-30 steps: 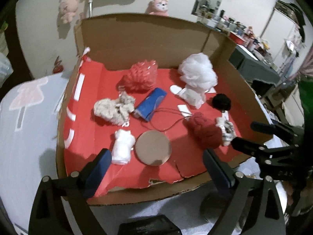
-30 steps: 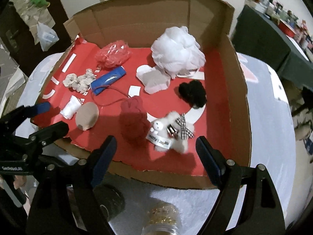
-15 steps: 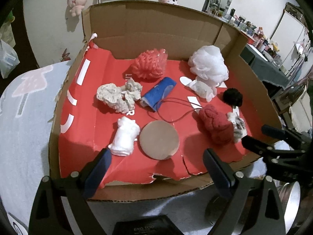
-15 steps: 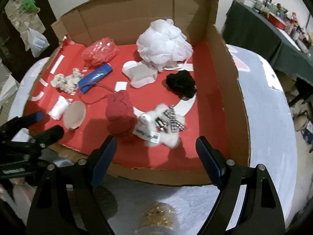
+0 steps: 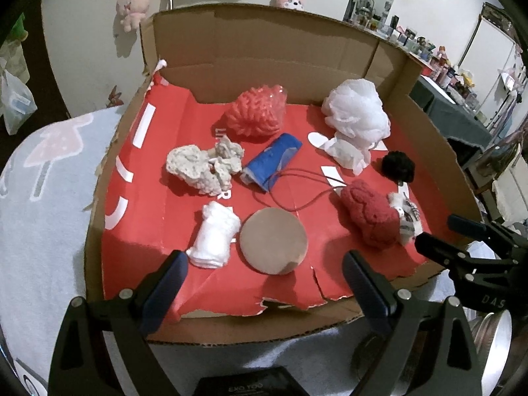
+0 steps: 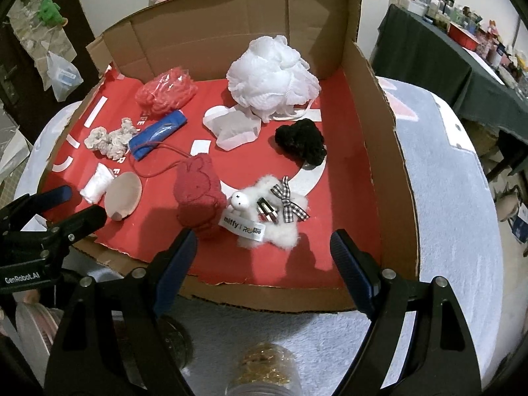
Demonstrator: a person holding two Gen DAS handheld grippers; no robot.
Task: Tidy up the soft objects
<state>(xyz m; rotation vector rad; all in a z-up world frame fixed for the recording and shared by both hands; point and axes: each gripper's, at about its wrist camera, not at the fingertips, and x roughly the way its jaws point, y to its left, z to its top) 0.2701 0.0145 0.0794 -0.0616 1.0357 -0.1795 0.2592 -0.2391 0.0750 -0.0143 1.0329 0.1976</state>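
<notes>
Soft objects, 10 items, spread over red-lined floor of open cardboard box (image 6: 369, 105), filling centre of both views. White mesh bath pouf (image 6: 272, 76), upper centre of right wrist view, near back wall; white heart-shaped piece (image 6: 231, 128) just below it, touching. Coral-red knitted bundle in clear wrap (image 6: 166, 92), upper left. Blue pouch (image 6: 158, 135) with thin red cord, left of centre; cream crocheted piece (image 6: 109, 138) just left of pouch. Black fuzzy pompom (image 6: 302, 142), right of centre. Dark red rabbit-shaped knit (image 6: 198, 194), lower centre, touching white fluffy plush (image 6: 274, 217) with checked bow and "miffy" tag. Rolled white cloth (image 5: 214, 234), lower left of left wrist view, just beside round tan pad (image 5: 273, 240). Left gripper (image 5: 262, 274), bottom of left wrist view, fingers spread wide, holding nothing, tips over torn front edge of box, near white cloth and tan pad. Right gripper (image 6: 264, 257), bottom of right wrist view, fingers spread wide, holding nothing, tips just in front of red knit and white plush. Light grey fleece cover (image 6: 455, 198) under box. Pink plush toys (image 5: 133, 5) on wall, top of frame.
</notes>
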